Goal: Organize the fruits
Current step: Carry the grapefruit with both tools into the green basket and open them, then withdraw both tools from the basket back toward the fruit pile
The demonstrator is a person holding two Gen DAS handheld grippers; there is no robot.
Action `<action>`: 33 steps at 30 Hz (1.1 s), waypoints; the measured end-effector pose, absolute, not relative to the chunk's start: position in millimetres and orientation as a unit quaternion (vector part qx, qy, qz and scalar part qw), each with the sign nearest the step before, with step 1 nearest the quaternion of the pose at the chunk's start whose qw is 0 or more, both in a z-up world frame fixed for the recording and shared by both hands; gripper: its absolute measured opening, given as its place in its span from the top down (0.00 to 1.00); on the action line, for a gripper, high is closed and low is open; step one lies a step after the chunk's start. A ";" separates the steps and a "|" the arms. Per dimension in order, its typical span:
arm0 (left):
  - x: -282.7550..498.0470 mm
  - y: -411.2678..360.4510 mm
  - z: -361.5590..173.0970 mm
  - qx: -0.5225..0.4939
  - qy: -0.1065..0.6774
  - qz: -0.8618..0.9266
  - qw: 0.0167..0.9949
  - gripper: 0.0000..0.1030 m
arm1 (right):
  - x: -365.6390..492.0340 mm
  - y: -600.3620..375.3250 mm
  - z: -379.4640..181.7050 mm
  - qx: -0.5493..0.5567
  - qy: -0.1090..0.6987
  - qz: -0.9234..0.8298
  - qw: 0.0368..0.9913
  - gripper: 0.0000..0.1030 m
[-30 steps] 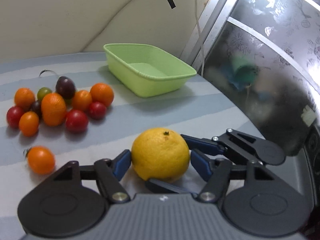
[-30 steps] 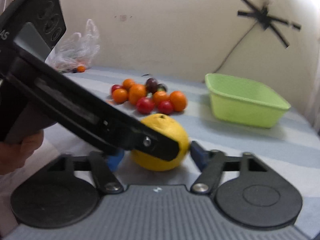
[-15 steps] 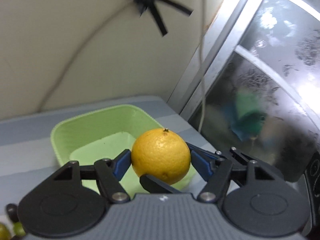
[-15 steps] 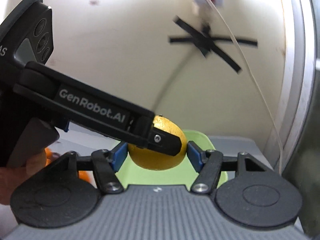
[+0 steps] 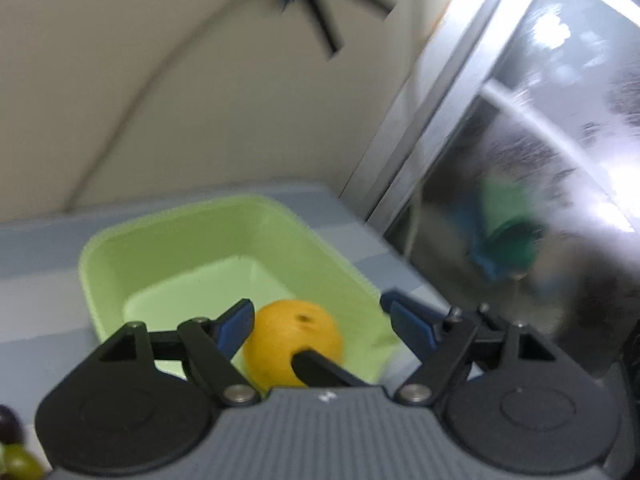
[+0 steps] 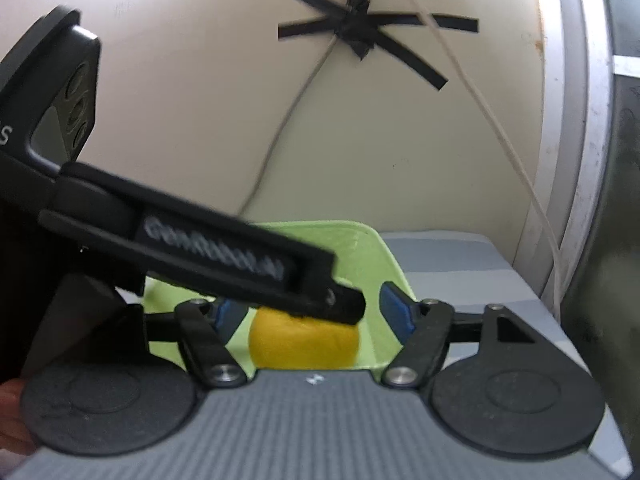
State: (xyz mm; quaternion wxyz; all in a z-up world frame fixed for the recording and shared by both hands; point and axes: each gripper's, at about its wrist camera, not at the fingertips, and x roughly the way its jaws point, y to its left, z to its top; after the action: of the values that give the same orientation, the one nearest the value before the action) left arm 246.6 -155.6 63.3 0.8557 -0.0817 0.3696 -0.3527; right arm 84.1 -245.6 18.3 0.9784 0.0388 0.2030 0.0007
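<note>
Orange (image 5: 291, 340) was seen low in the green bin (image 5: 120, 248), blurred, so probably just released and dropping. It lay dead ahead of both grippers, between and below their fingertips. Left gripper (image 5: 318, 322): jaws had just been opening, pads clear of the orange on both sides, nothing gripped. Right gripper (image 6: 310, 318): same, just opened, gaps visible either side of the fruit. Left finger crossed over the orange in the right view. Neither hand judged nearer. No long axis: fruit roughly round.
</note>
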 end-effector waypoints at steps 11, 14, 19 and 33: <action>94.2 23.8 130.0 -0.151 0.219 -0.306 0.914 0.13 | -32.5 -184.0 24.7 0.076 0.154 0.074 0.982 0.27; 65.5 55.8 116.8 -0.138 0.227 -0.252 0.931 0.13 | -39.0 -158.8 20.1 0.067 0.170 0.108 0.977 0.31; 40.2 82.0 81.5 -0.117 0.256 -0.208 0.937 0.13 | -36.4 -122.1 15.3 0.043 0.199 0.134 0.970 0.56; 26.1 69.3 6.5 -0.127 0.266 -0.219 0.930 0.16 | -56.6 -105.7 -18.4 0.125 0.227 0.098 0.961 0.62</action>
State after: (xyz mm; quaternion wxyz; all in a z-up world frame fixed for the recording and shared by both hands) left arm 26.1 69.3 6.5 0.9302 -0.1268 0.2660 -0.2189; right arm -56.6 -105.7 -18.4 0.9608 0.1246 0.2274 0.0983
